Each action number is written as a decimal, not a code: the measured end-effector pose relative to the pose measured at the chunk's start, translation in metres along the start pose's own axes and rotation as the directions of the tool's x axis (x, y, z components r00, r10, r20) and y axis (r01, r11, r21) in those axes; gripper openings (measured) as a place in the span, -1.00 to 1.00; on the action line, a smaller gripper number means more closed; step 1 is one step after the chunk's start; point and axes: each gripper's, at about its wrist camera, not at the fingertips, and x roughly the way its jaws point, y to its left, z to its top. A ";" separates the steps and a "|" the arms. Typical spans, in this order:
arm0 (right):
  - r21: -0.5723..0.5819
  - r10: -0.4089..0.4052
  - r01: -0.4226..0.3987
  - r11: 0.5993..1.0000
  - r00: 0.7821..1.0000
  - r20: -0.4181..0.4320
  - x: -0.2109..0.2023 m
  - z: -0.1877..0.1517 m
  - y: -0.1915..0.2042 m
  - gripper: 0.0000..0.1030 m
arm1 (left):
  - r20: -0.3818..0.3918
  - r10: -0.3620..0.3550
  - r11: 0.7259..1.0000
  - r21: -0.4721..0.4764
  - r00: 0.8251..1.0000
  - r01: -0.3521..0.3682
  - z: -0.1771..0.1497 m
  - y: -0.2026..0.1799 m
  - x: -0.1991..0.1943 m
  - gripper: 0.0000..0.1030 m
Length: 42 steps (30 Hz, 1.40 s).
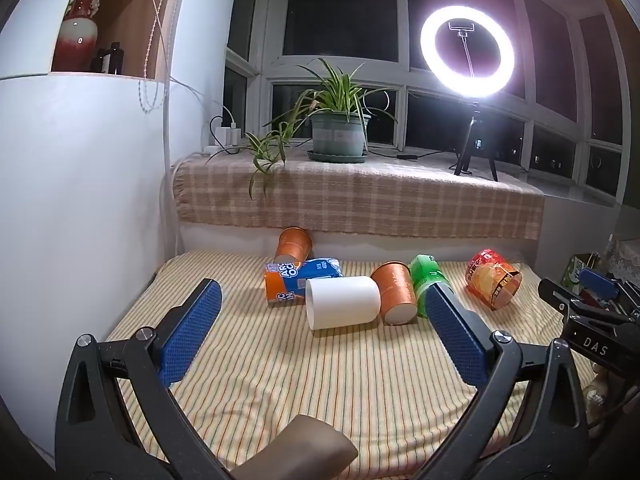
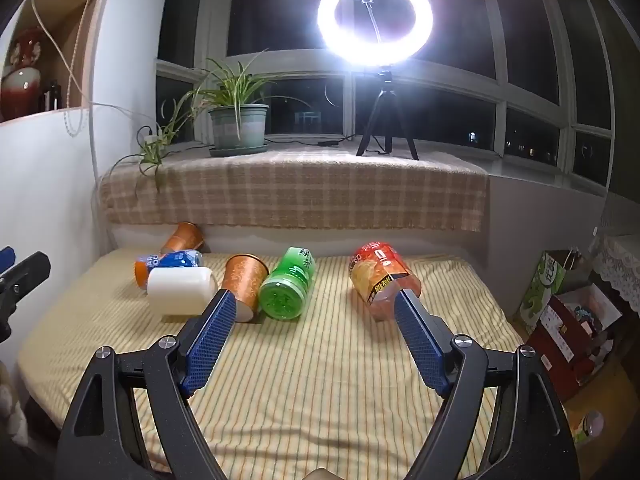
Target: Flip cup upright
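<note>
Both the left claw (image 1: 322, 318) and the right claw (image 2: 316, 322) are held spread and empty above the bed (image 1: 320, 380), probably so that the white cup (image 1: 342, 301), lying on its side toward the far edge, can be approached.

A green plant in a pot (image 1: 339, 136) sits on the checked cloth (image 1: 360, 200) by the window. A bright ring light (image 1: 467, 52) stands beside it. A red vase (image 1: 80, 26) sits on a shelf.

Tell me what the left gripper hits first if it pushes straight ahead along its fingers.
Most likely the white cup, lying on its side on the striped cloth. It sits almost centred between the open left gripper's fingers. Depth is unclear, but nothing shows between them.
</note>
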 end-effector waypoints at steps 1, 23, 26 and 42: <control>-0.004 -0.001 0.002 1.000 1.000 0.009 0.000 0.000 0.000 0.58 | -0.004 0.000 1.000 0.001 1.000 0.000 0.000 0.000 0.000 1.00; -0.005 -0.003 0.003 1.000 1.000 0.007 -0.002 0.001 0.001 0.58 | -0.009 0.007 1.000 0.024 1.000 -0.006 -0.002 0.003 0.004 1.00; -0.006 -0.004 0.004 1.000 1.000 0.006 -0.001 0.001 0.002 0.58 | -0.010 0.005 1.000 0.023 1.000 -0.005 -0.002 0.003 0.004 1.00; -0.019 0.004 -0.004 1.000 1.000 0.004 -0.001 0.002 0.006 0.58 | -0.010 0.007 1.000 0.023 1.000 -0.007 -0.002 0.003 0.004 1.00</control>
